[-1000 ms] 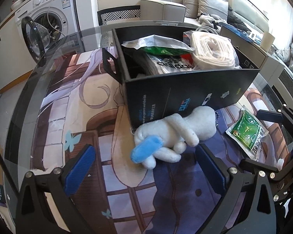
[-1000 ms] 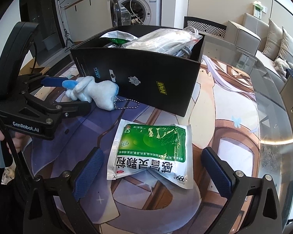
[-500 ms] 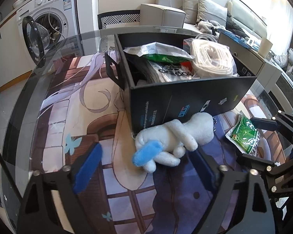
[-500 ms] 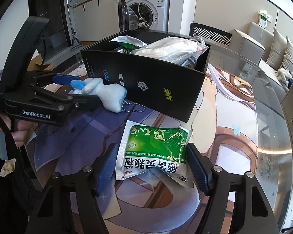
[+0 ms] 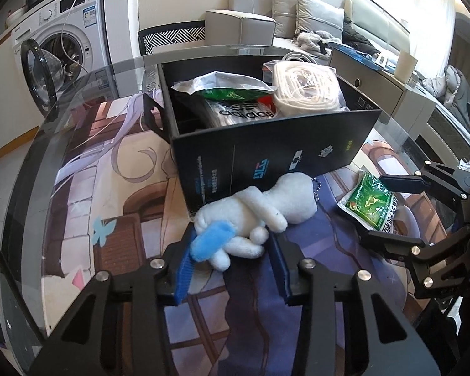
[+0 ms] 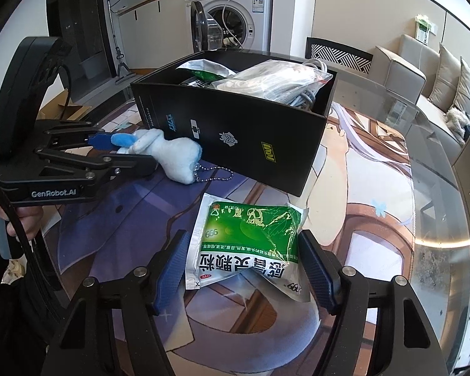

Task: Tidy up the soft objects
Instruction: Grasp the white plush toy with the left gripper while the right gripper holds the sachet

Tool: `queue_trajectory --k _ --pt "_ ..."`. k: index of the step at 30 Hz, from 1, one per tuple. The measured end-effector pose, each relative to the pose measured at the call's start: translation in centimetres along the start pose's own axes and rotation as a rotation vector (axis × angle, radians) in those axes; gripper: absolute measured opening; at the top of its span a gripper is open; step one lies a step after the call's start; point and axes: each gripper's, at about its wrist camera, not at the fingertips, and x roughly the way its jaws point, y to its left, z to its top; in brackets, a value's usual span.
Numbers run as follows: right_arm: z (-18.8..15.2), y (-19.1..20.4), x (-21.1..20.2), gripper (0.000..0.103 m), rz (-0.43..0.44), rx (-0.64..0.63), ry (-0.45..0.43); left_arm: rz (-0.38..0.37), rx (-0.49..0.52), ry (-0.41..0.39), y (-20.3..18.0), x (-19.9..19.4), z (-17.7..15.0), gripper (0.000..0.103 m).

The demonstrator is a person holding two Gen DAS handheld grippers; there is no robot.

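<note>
A white plush toy (image 5: 253, 210) with a blue ear lies on the printed mat against the front wall of a black box (image 5: 266, 156). My left gripper (image 5: 232, 250) has its jaws pressed against the toy's near end. In the right wrist view the left gripper (image 6: 122, 150) holds the plush toy (image 6: 169, 153) by its blue-eared end. A green medicine pouch (image 6: 250, 244) lies flat on the mat. My right gripper (image 6: 247, 266) has its jaws pressed against the pouch's two sides. The pouch also shows in the left wrist view (image 5: 369, 203).
The black box (image 6: 235, 125) holds several bagged items, among them a white coiled bundle (image 5: 304, 91). A bead chain (image 6: 216, 177) trails from the toy. The round glass table edge (image 5: 31, 163) curves at left. A washing machine (image 5: 65, 50) and sofa stand behind.
Both grippers have closed from wide open. The left jaws now squeeze the plush toy's end and the right jaws press the green pouch. Both moved slightly forward.
</note>
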Motion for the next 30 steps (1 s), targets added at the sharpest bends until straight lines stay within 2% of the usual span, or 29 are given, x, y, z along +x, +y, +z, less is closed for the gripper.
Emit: queue_trajectory --k 8,30 --pt "0.1 0.2 -0.3 0.068 0.010 -0.012 -0.007 -0.017 -0.008 -0.014 -0.3 -1.0 -1.0 0.041" --pt "-0.2 0.3 -1.8 0.067 0.003 -0.013 -0.045 -0.047 0.031 -0.062 -1.1 -2.9 -0.4 0.035"
